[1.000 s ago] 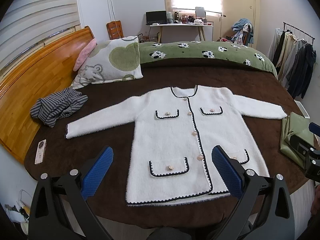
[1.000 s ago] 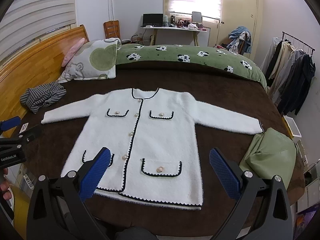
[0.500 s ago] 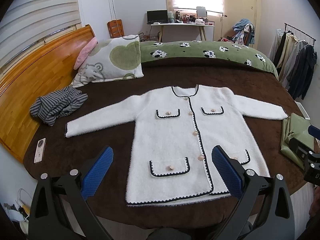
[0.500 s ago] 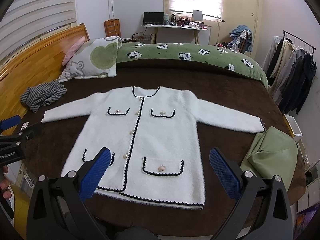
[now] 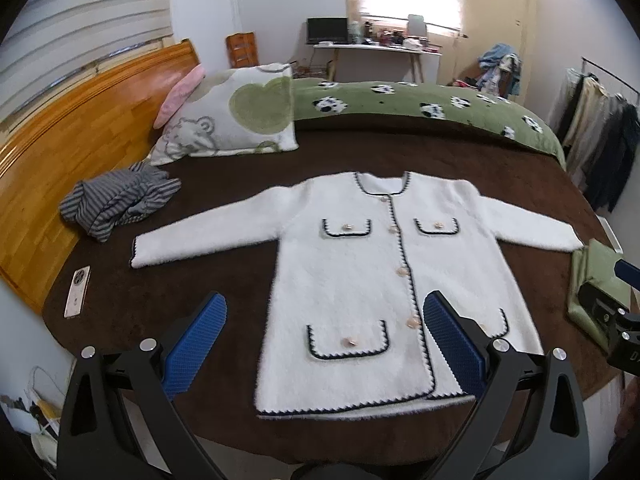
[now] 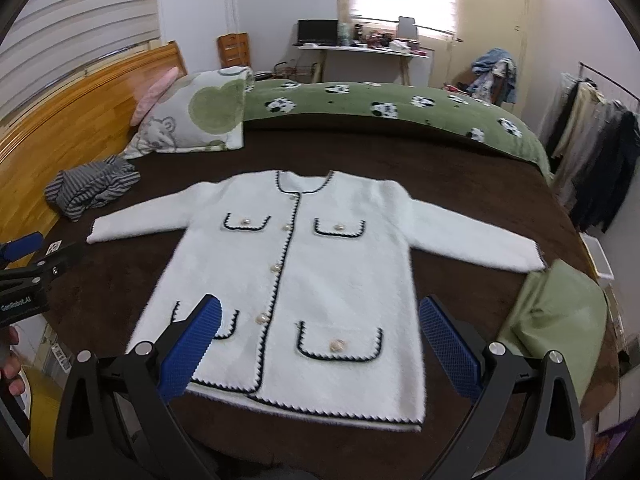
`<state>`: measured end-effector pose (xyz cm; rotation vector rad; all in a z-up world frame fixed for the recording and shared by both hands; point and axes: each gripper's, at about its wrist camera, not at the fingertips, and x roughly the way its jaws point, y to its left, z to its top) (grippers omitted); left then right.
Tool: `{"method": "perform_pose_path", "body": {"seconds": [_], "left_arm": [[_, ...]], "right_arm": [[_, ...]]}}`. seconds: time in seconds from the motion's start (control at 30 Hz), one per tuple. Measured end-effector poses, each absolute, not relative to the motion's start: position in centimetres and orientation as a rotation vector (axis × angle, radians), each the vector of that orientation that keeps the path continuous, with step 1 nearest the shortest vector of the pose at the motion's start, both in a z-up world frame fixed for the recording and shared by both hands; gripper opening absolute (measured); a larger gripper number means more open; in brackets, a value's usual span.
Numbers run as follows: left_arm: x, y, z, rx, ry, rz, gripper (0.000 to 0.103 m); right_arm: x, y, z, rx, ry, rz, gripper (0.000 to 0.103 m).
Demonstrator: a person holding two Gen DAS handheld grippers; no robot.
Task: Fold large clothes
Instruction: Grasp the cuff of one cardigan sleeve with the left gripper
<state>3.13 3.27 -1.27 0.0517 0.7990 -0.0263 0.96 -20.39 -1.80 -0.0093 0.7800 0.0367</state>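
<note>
We hold both grippers, left (image 5: 324,340) and right (image 6: 318,338), wide above the hem of the cardigan (image 5: 384,280), collar away.

Brown bed (image 5: 360,152) carries white cardigan (image 5: 360,280), pillow (image 5: 236,116), striped garment (image 5: 116,200).

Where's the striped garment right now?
In both views the striped garment lies bunched at the left, against the wooden headboard, just in front of the pillow and beyond the cardigan's sleeve.
</note>
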Motion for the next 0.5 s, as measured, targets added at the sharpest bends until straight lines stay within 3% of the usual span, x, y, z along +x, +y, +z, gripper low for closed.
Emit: {"method": "perform_pose_path", "body": {"seconds": [0.5], "left_arm": [[12.2,19.4,-14.2,-0.154,0.922,0.17,0.097]], "right_arm": [[14.1,-8.3,-8.8,-0.152,0.775,0.231,0.098]]}}
